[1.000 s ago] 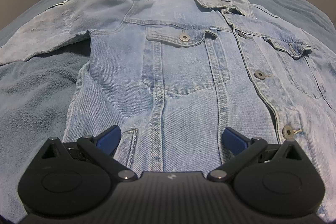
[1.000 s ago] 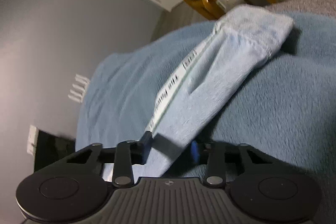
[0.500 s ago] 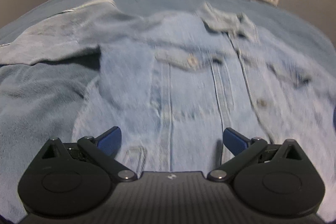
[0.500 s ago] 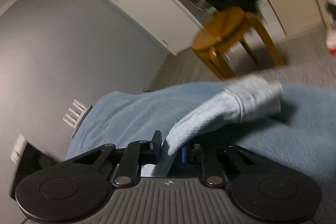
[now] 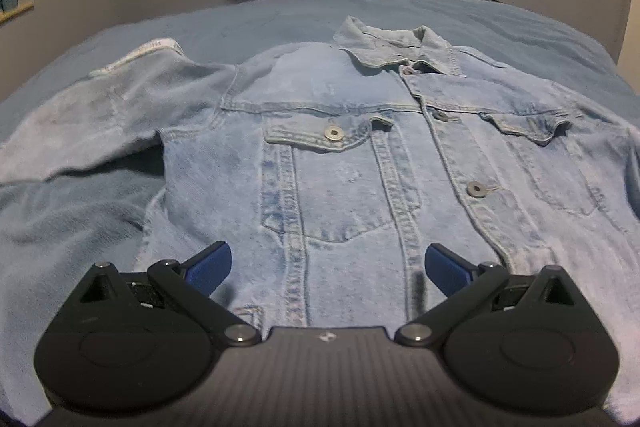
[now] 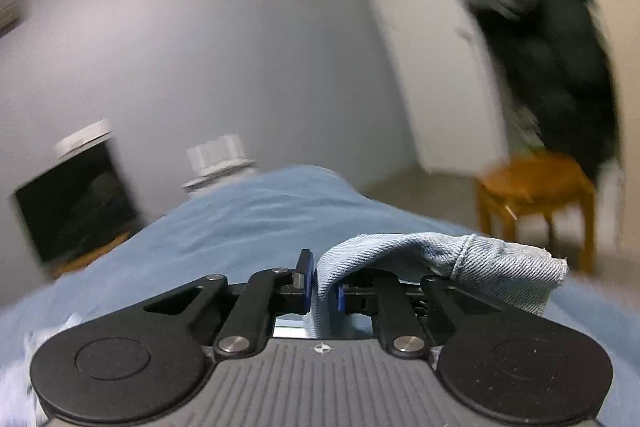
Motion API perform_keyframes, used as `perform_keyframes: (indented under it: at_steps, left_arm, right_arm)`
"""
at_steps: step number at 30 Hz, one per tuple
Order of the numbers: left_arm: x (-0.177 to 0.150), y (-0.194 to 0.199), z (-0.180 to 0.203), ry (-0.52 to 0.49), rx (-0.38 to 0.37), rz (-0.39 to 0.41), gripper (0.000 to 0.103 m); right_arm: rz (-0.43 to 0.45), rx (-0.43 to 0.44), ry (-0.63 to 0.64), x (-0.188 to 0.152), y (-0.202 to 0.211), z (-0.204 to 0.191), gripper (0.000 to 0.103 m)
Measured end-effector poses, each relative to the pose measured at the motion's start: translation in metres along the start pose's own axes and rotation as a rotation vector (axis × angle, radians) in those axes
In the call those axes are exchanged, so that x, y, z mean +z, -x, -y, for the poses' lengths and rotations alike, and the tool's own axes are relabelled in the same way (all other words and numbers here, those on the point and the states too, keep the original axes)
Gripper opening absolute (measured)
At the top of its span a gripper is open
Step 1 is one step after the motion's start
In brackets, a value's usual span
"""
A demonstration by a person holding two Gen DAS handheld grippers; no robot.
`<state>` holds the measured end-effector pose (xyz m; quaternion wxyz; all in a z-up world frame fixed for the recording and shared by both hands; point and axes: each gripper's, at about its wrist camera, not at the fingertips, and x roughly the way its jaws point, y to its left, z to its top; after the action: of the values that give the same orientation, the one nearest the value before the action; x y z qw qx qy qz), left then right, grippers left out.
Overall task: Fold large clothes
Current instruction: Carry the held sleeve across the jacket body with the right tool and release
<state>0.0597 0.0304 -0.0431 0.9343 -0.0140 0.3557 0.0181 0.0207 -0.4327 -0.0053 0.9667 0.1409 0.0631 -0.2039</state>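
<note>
On the bed (image 5: 500, 23), one denim jacket (image 5: 340, 167).

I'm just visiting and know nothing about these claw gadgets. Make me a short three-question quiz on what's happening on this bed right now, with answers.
1. True or false: the left claw is clamped on the denim jacket.
2. What does the right claw hold? A) a pillow B) a jacket sleeve C) a stool leg
3. Fill in: the jacket lies front side ___ on the blue blanket.

Key
1. False. Its jaws stand wide apart above the jacket's lower front, gripping nothing.
2. B. Its jaws have just been closing and now pinch the denim, with the cuff end draping to one side.
3. Up: collar, buttons and chest pockets all show.
</note>
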Motion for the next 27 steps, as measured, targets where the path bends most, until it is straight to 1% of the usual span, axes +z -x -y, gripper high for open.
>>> perform_keyframes:
  at_steps: [1,3,5,8,9,12,14,16,17,19,20,21,22,23,24,27]
  left_arm:
    - [-0.001,-0.001,-0.001,0.012,-0.012,-0.004,0.103]
    - [-0.003,-0.002,-0.004,0.034,-0.018,-0.010,0.103]
    - [-0.004,-0.003,-0.009,0.068,-0.024,-0.022,0.103]
    - [-0.005,-0.007,-0.022,0.144,-0.052,-0.041,0.103]
    - [-0.006,-0.008,-0.025,0.167,-0.060,-0.044,0.103]
    - [-0.006,-0.009,-0.035,0.231,-0.080,-0.045,0.103]
    - [-0.006,-0.009,-0.038,0.243,-0.088,-0.040,0.103]
    - [-0.006,-0.009,-0.038,0.243,-0.092,-0.039,0.103]
    - [-0.006,-0.010,-0.038,0.245,-0.094,-0.039,0.103]
    - [-0.005,-0.010,-0.041,0.257,-0.102,-0.041,0.103]
    - [-0.005,-0.010,-0.042,0.264,-0.106,-0.040,0.103]
    - [-0.005,-0.011,-0.043,0.271,-0.109,-0.041,0.103]
    - [-0.006,-0.010,-0.044,0.276,-0.112,-0.042,0.103]
    - [-0.006,-0.010,-0.044,0.280,-0.114,-0.042,0.103]
    - [-0.006,-0.011,-0.043,0.279,-0.114,-0.043,0.103]
    - [-0.006,-0.011,-0.041,0.268,-0.110,-0.046,0.103]
  right_arm:
    - [0.015,0.030,0.036,0.003,0.008,-0.016,0.013]
    - [0.041,0.090,0.106,0.006,0.012,-0.041,0.013]
    - [0.054,0.157,0.187,0.009,0.022,-0.079,0.013]
    - [0.039,0.272,0.282,0.002,0.026,-0.133,0.013]
    - [0.027,0.307,0.294,0.000,0.028,-0.153,0.013]
    - [-0.034,0.401,0.305,-0.015,0.022,-0.201,0.013]
    - [-0.096,0.456,0.330,-0.032,0.019,-0.242,0.013]
    - [-0.148,0.513,0.409,-0.054,0.025,-0.287,0.013]
    - [-0.184,0.548,0.472,-0.067,0.025,-0.309,0.013]
    - [-0.271,0.589,0.564,-0.093,0.025,-0.343,0.015]
    - [-0.301,0.598,0.577,-0.106,0.034,-0.358,0.018]
    - [-0.321,0.593,0.570,-0.114,0.039,-0.363,0.020]
    - [-0.340,0.575,0.546,-0.119,0.043,-0.367,0.027]
    - [-0.361,0.548,0.503,-0.120,0.042,-0.359,0.040]
    - [-0.376,0.538,0.457,-0.120,0.044,-0.347,0.052]
    - [-0.428,0.520,0.290,-0.114,0.040,-0.314,0.054]
